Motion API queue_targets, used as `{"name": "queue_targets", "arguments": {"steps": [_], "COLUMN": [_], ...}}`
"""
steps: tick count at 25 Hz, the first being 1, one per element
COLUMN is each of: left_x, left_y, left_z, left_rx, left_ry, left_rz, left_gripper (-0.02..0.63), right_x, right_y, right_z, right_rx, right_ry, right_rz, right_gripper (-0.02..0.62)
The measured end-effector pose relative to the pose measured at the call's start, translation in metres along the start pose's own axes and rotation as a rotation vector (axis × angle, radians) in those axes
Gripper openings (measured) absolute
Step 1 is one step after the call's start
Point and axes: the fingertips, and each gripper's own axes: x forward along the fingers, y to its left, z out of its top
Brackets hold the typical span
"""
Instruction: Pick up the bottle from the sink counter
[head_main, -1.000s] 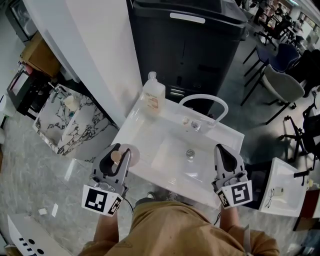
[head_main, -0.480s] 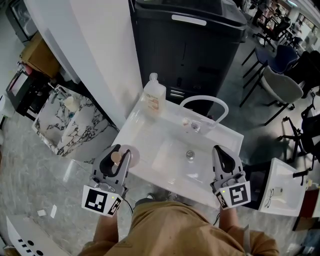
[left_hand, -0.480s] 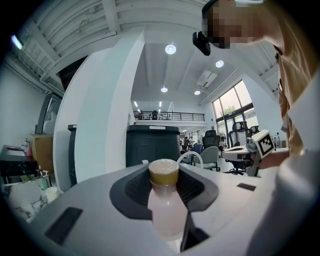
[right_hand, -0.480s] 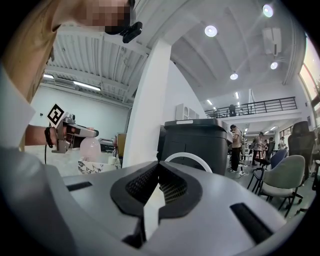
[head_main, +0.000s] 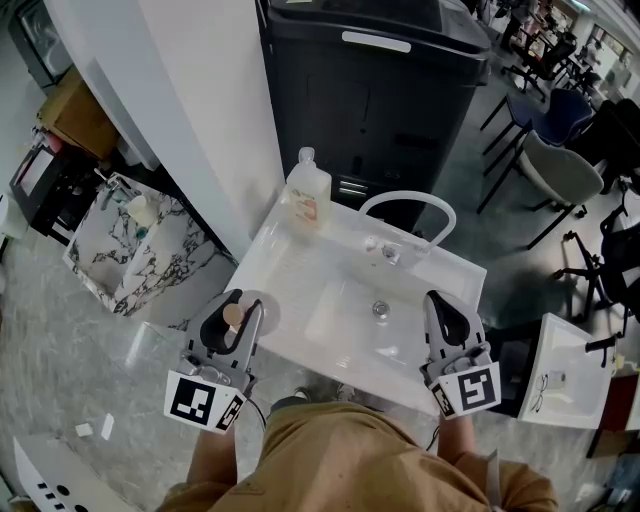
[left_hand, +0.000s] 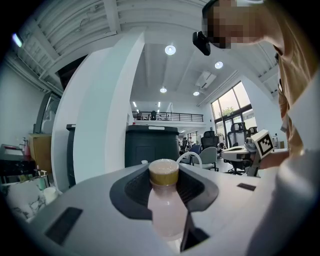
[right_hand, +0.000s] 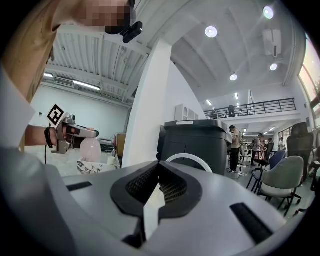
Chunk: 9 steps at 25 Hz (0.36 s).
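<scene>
A small bottle (left_hand: 165, 210) of pale pink liquid with a tan cap stands upright between the jaws of my left gripper (left_hand: 164, 182), which is shut on it. In the head view that gripper (head_main: 232, 318) is held at the near left corner of the white sink counter (head_main: 290, 262), and the bottle's cap (head_main: 232, 316) shows between the fingers. The right gripper view shows the bottle's round body (right_hand: 91, 148) hanging below the left gripper. My right gripper (head_main: 446, 318) is at the counter's near right edge, shut and holding nothing.
A clear soap dispenser (head_main: 308, 192) stands at the counter's far left corner. A white arched faucet (head_main: 410, 205) rises behind the basin (head_main: 360, 320). A black bin (head_main: 380, 90) stands beyond. To the left is a marble-patterned box (head_main: 130, 255), to the right a second sink (head_main: 565, 385).
</scene>
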Motion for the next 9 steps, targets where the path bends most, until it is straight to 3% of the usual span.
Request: {"name": "queue_targets", "arguments": {"steps": [9], "left_x": [-0.0035], "left_y": [0.0006], "left_z": [-0.0009], "left_rx": [-0.002], "left_ry": [-0.001], "left_rz": [-0.008], "left_gripper": [0.124], "right_x": [-0.0032], "right_y": [0.0050], "right_z": [-0.0014], "right_rx": [0.001], "right_ry": [0.009], "right_rz": [-0.010], "right_gripper": [0.003]}}
